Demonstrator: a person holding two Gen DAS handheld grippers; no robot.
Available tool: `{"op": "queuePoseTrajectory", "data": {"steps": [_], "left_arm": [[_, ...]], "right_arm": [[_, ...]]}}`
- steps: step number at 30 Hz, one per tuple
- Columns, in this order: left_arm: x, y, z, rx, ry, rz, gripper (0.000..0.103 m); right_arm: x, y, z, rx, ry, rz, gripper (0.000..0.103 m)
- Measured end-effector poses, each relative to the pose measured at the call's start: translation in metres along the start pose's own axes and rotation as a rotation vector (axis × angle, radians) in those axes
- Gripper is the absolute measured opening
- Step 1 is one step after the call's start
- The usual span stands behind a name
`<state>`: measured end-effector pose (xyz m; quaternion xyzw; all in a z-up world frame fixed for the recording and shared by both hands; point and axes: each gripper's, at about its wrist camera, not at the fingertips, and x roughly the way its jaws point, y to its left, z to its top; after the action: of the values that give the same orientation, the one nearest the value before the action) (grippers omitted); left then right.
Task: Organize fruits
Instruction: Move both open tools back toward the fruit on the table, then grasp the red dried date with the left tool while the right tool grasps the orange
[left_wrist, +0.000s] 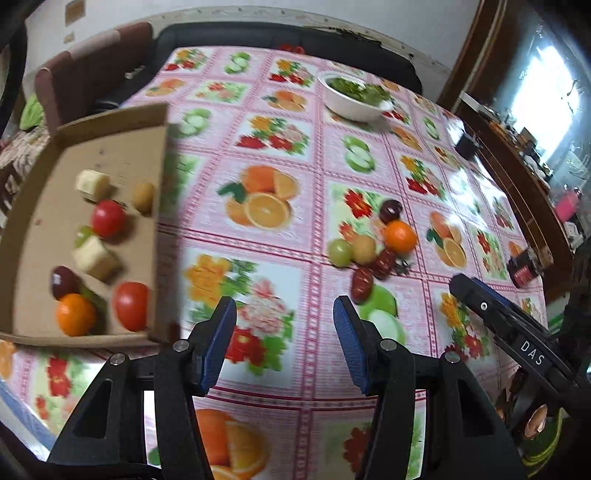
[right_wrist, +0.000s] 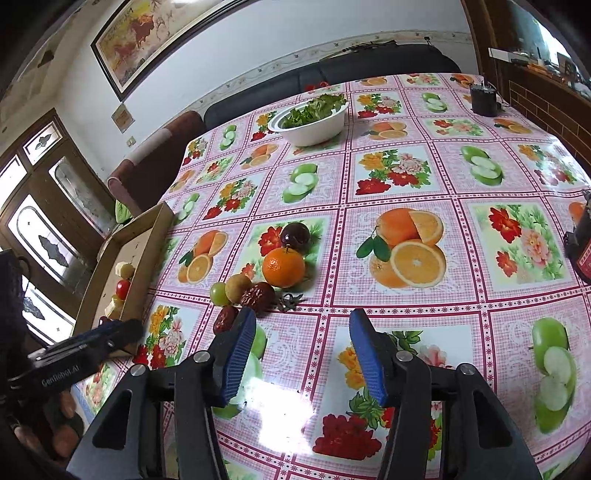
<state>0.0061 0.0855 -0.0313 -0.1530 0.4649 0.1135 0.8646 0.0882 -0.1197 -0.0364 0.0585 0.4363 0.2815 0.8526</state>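
Observation:
A cardboard tray (left_wrist: 122, 155) at the left holds several fruits: two tomatoes (left_wrist: 108, 218), an orange (left_wrist: 75, 314), a dark plum, banana pieces (left_wrist: 92, 184) and a small brown fruit. It also shows in the right wrist view (right_wrist: 146, 243). A loose pile lies on the tablecloth: an orange (left_wrist: 399, 236) (right_wrist: 283, 266), a dark plum (right_wrist: 294, 235), a green grape (right_wrist: 218, 293), a brown fruit (right_wrist: 238, 288) and two red dates (right_wrist: 258, 295). My left gripper (left_wrist: 285, 341) is open and empty, between tray and pile. My right gripper (right_wrist: 303, 354) is open and empty, just short of the pile.
A white bowl of greens (right_wrist: 314, 120) stands at the far side of the fruit-patterned tablecloth (right_wrist: 406, 177). A dark cup (right_wrist: 484, 98) sits far right, and a dark red box (left_wrist: 522, 267) near the right edge. Sofa and chairs stand behind the table.

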Motion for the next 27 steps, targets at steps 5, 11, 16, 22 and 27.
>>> {"op": "queuePoseTrajectory", "data": {"steps": [5,11,16,22,27], "left_arm": [[0.013,-0.016,-0.002,0.030,0.032,-0.026,0.053],[0.031,-0.035,0.001,0.068,0.074,-0.091,0.054],[0.052,-0.046,0.008,0.076,0.114,-0.117,0.054],[0.060,-0.047,0.019,0.060,0.096,-0.132,0.054],[0.064,-0.054,0.021,0.110,0.070,-0.101,0.043]], "right_arm": [[0.000,-0.001,0.000,-0.003,0.001,0.000,0.053],[0.011,0.000,0.004,0.001,0.024,0.019,0.052],[0.028,0.007,0.019,0.004,0.030,0.040,0.052],[0.055,0.015,0.035,-0.001,0.062,0.045,0.052],[0.076,0.009,0.039,0.025,0.106,0.049,0.044]]}}
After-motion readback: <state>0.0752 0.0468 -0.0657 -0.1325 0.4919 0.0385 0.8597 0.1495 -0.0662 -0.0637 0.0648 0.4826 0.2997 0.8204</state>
